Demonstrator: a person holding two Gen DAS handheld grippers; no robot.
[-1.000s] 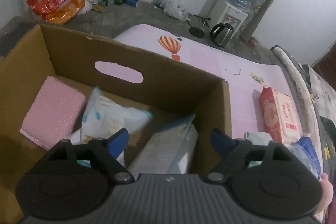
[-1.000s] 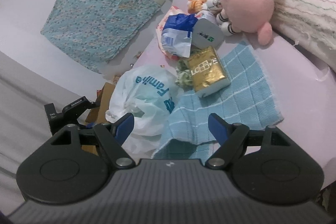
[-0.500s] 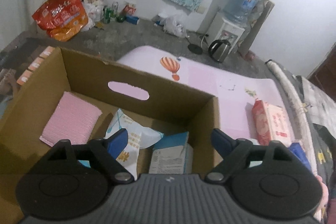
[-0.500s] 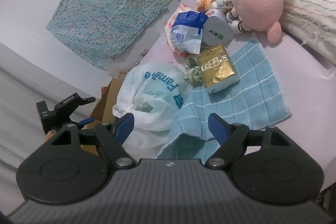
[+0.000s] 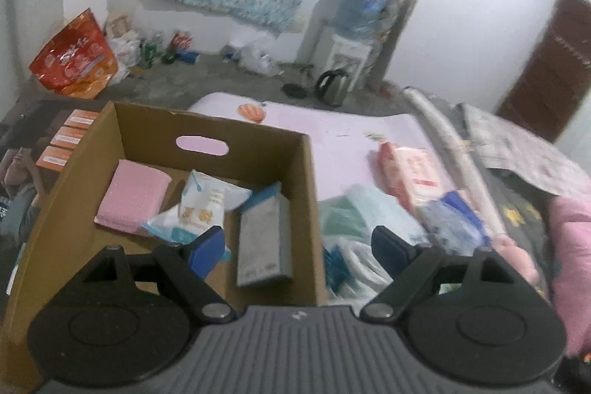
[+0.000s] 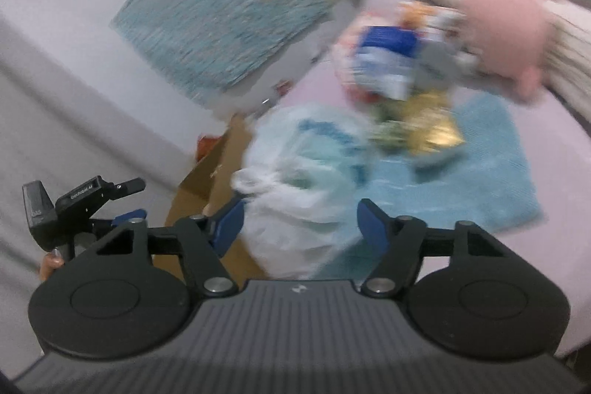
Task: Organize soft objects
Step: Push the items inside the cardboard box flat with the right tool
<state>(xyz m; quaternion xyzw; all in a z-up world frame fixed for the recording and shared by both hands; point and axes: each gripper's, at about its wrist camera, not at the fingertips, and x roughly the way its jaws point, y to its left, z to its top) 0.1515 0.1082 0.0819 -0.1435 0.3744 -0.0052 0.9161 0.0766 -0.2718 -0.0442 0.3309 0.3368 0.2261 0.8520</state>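
- Three things lie in the box (image 5: pixel 306 209) already: a pink pad (image 5: pixel 133 196) toward its far left corner, a pouch (image 5: pixel 201 205) in the middle, and a carton (image 5: pixel 262 242) leaning against its right wall.
- Your left gripper (image 5: pixel 295 246) hangs over the box's near right corner, spread wide and holding nothing.
- Next, just right of the box on the bed (image 6: pixel 554 246), sits the bag (image 6: pixel 306 187). It looks light, limp and slippery, so pinch the bunched knot at its left rather than the smooth belly.
- Your right gripper (image 6: pixel 299 222) is likewise spread and empty, with the bag's near side between its fingers.
- Further right, a gold pack (image 6: pixel 432 132) rests on the towel (image 6: pixel 491 180); it looks firmer, so grip it across its short sides.
- Blur hides the pile behind.
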